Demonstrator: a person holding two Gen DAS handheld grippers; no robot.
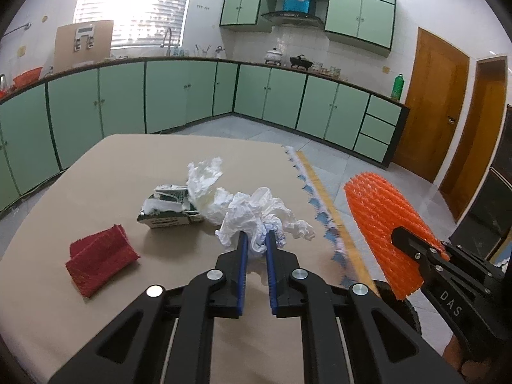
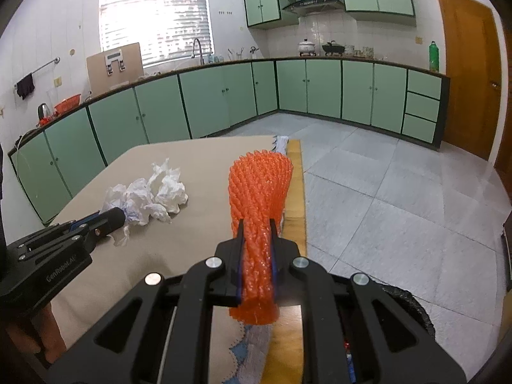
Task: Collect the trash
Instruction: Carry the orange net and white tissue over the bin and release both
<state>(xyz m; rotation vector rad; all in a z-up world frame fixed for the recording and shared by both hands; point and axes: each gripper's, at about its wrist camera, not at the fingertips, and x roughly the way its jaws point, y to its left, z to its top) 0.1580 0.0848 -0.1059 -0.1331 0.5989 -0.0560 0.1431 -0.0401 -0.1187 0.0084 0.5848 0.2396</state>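
1. Left wrist view: my left gripper (image 1: pixel 256 243) is pinched onto a crumpled white plastic bag (image 1: pixel 259 220); both blue pads (image 1: pixel 242 265) press into the wad near the right half of the bench (image 1: pixel 96 172).
2. Same view: just behind that bag, toward the far edge, a second crumpled white bag (image 1: pixel 206 176) leans against a torn green-and-white carton (image 1: pixel 169 208) lying mid-bench. The two bags touch or nearly touch; can't tell which.
3. Same view: folded red cloth (image 1: pixel 100 256) sits toward the left edge of the bench, well apart from the carton.
4. Same view: my right gripper (image 1: pixel 412 249) is off the right edge of the bench, clamped on an orange foam net sleeve (image 1: pixel 387 224) that sticks up and tilts left. Patterned cloth trim (image 1: pixel 320 214) runs along the bench's right edge.
5. Right wrist view: my right gripper (image 2: pixel 256 227) is squeezing the orange foam net sleeve (image 2: pixel 259 192) at its lower part; the top flares out above the jaws, and a short end hangs below them. It is over the right edge of the bench (image 2: pixel 192 240).
6. Same view: my left gripper (image 2: pixel 118 216) comes in from the left, closed on the crumpled white plastic bag (image 2: pixel 144 198), which is near the middle of the bench.
7. Same view: the floor (image 2: pixel 384 208) to the right is grey tile.
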